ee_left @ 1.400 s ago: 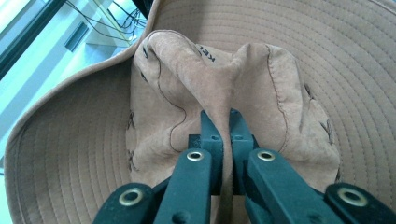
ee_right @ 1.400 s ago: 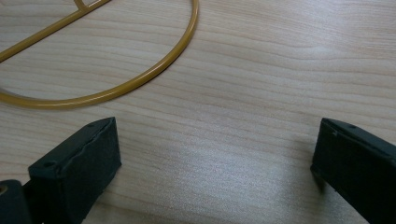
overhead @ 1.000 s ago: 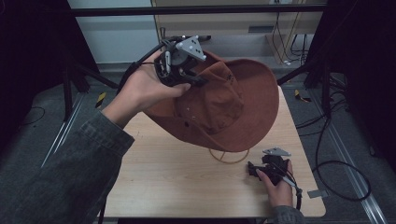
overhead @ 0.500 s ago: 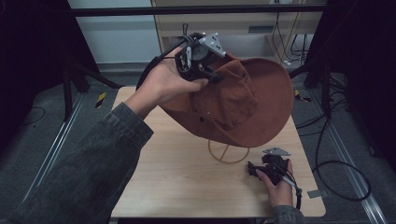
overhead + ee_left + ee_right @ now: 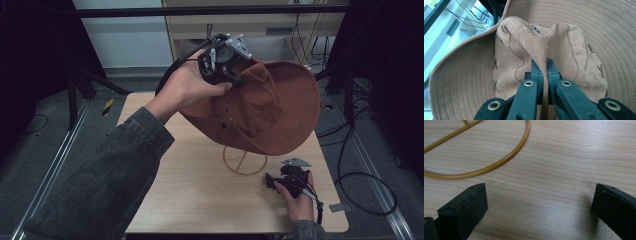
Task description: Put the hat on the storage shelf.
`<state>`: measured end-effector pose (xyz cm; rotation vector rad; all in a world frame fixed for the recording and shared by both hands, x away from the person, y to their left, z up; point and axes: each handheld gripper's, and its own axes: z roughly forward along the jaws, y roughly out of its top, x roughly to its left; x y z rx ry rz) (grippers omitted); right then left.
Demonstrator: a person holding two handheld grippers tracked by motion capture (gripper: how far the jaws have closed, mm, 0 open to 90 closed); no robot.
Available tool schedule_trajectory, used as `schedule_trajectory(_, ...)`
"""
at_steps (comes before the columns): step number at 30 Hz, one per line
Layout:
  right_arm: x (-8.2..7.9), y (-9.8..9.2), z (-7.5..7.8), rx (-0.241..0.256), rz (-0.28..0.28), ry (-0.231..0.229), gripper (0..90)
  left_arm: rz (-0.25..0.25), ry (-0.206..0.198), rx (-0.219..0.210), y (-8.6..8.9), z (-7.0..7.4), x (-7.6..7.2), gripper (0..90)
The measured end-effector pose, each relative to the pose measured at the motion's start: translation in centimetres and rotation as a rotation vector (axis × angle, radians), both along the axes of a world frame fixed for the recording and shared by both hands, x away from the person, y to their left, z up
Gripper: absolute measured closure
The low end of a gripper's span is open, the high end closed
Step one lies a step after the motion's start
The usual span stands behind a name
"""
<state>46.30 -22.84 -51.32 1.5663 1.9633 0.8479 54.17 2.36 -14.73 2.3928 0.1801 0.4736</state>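
Suede hat [image 5: 564, 37], "KE" lettering partly readable, pinched by left hand-held gripper [image 5: 543, 62]; right hand-held gripper [image 5: 539, 202] spread.

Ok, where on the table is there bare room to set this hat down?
The table is bare along its whole left half, beside the sleeve. The right half is crowded: the gold wire stand sits under the hat, and the right gripper rests open just beside it. The left gripper is pinching the hat's crown.

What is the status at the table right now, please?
Left gripper shut on hat, pinching its crown, held above gold wire stand. Right gripper open, resting on table. Nothing between hat and stand.
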Motion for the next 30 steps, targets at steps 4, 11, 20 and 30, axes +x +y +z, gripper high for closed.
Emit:
schedule_trajectory(4, 0.0, 0.0, 0.0, -0.001, 0.001, 0.002, 0.5, -0.005, -0.001, 0.009, -0.6, -0.2, 0.3, 88.7)
schedule_trajectory(11, 0.0, 0.0, 0.0, 0.000, -0.001, 0.006, 0.5, -0.008, 0.000, 0.023, -1.6, -0.8, 0.4, 88.7)
schedule_trajectory(20, 0.1, -0.1, 0.0, -0.005, 0.005, -0.001, 0.5, -0.009, 0.016, 0.034, -2.4, -2.2, 0.9, 88.7)
schedule_trajectory(30, 0.1, -0.1, 0.0, -0.010, 0.002, -0.001, 0.5, -0.012, 0.029, 0.049, -3.4, -3.3, 1.2, 88.6)
